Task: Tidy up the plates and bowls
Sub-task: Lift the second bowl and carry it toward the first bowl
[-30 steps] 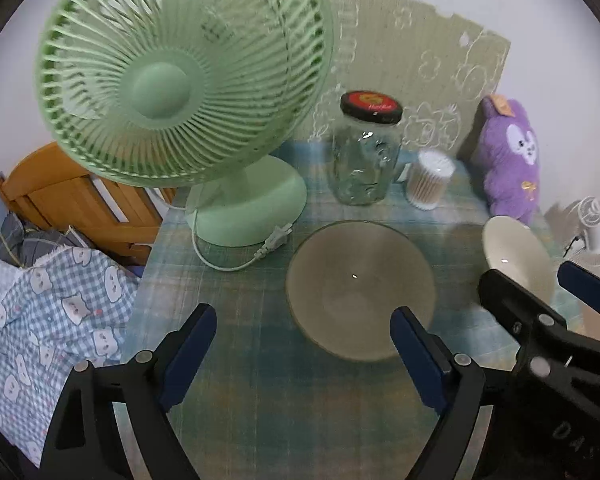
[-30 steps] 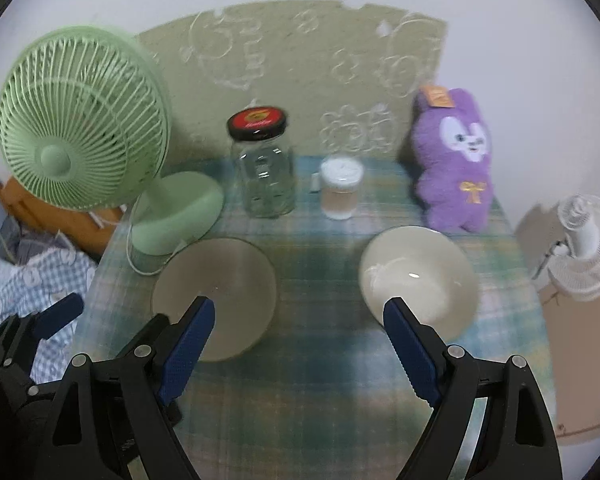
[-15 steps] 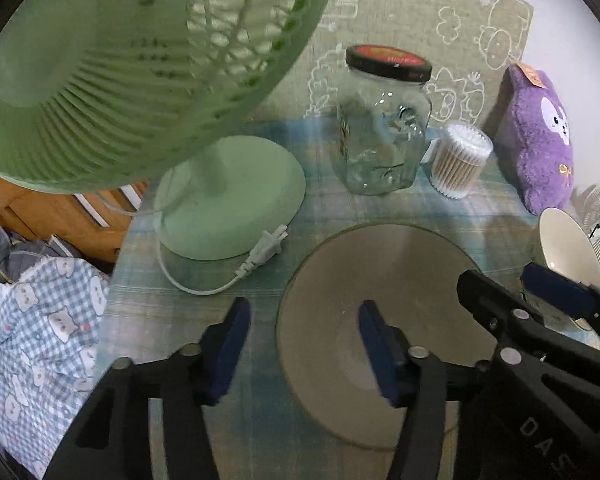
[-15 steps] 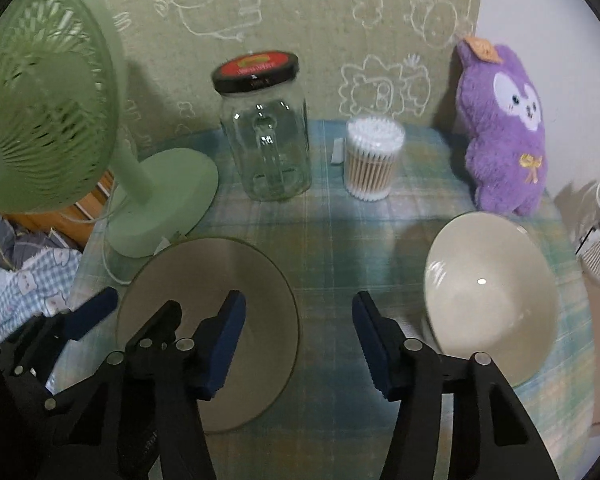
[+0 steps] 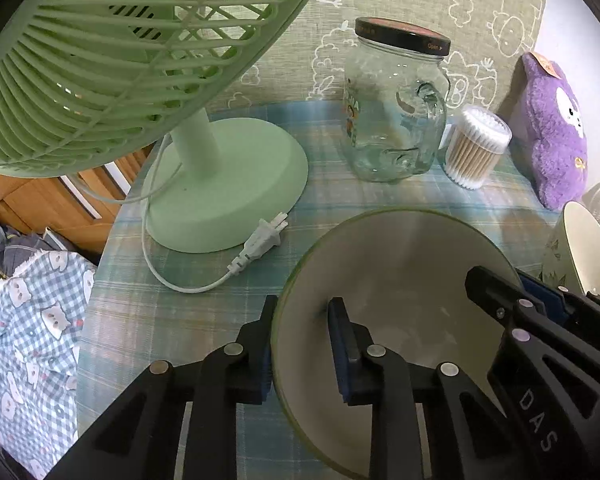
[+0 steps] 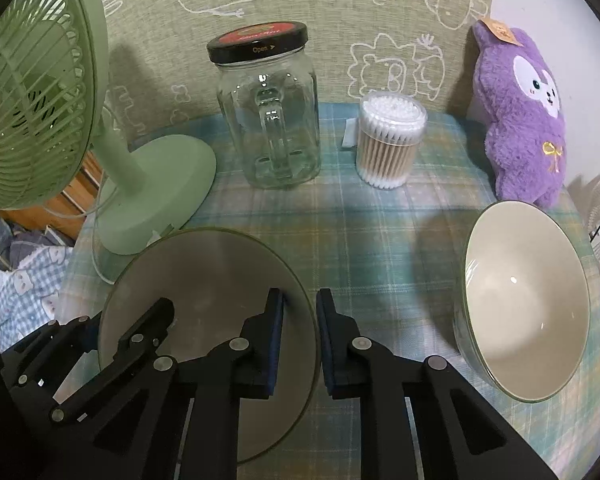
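With both grippers clamped on its rim, the grey bowl (image 6: 204,280) sits on the desk (image 6: 380,240).
Left gripper (image 5: 300,344) and right gripper (image 6: 300,336) have just been closing, each pinching opposite rim edges; cream bowl (image 6: 524,304) sits off to the right gripper's right.

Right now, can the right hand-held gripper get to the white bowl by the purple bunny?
Probably not yet. The right hand-held gripper is clamped on the grey-green bowl's rim. The white bowl sits close beside it, with only bare tablecloth between them.
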A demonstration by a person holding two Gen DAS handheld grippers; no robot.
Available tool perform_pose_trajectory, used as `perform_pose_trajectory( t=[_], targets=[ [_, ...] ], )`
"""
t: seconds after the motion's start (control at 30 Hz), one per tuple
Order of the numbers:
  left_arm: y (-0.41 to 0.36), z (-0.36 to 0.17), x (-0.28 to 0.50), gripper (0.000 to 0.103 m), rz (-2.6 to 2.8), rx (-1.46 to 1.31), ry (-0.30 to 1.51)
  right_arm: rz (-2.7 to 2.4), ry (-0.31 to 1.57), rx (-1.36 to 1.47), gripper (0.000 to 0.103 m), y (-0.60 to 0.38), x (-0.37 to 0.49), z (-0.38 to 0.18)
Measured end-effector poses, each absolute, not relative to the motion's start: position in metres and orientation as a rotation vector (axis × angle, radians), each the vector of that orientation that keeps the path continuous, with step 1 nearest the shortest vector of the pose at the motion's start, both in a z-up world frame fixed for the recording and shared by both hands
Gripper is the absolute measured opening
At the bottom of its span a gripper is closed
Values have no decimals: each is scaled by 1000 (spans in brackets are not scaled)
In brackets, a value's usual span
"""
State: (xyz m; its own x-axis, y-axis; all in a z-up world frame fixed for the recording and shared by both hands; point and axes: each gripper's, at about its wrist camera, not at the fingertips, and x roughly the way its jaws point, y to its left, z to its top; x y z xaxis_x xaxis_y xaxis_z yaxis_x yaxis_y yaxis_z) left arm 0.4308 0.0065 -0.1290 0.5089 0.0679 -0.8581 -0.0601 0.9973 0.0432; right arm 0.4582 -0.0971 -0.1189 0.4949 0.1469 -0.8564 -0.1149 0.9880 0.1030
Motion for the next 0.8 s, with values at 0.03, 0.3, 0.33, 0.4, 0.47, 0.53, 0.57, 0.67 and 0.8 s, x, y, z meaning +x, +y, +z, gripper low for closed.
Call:
perform_pose_trajectory(
  t=[0.03,0.3,0.33,0.4,0.47,0.53,0.57,0.67,0.8],
  targets=[
    [7,-129,431,22,76,7,1038,156,1044,35,20,-97,458,-119],
    [7,-127,428,22,81,-4,1052,145,1053,34,20,-98,452,-115],
    [6,-125,426,22,83,0,1048,146,1053,36,20,-99,450,-114],
    [5,-122,423,22,85,1,1045,145,1053,41,20,-102,448,-111],
    [3,-118,420,22,86,-1,1041,144,1050,41,20,-103,443,-106],
    [2,-113,416,22,84,2,1038,144,1048,37,20,-104,439,-102],
    [1,-110,413,22,85,3,1036,145,1046,38,20,-105,437,-99],
    [-2,-102,405,22,87,3,1030,146,1042,45,20,-109,428,-91],
    [-7,-90,394,22,95,4,1016,152,1033,53,20,-114,415,-81]
  ],
)
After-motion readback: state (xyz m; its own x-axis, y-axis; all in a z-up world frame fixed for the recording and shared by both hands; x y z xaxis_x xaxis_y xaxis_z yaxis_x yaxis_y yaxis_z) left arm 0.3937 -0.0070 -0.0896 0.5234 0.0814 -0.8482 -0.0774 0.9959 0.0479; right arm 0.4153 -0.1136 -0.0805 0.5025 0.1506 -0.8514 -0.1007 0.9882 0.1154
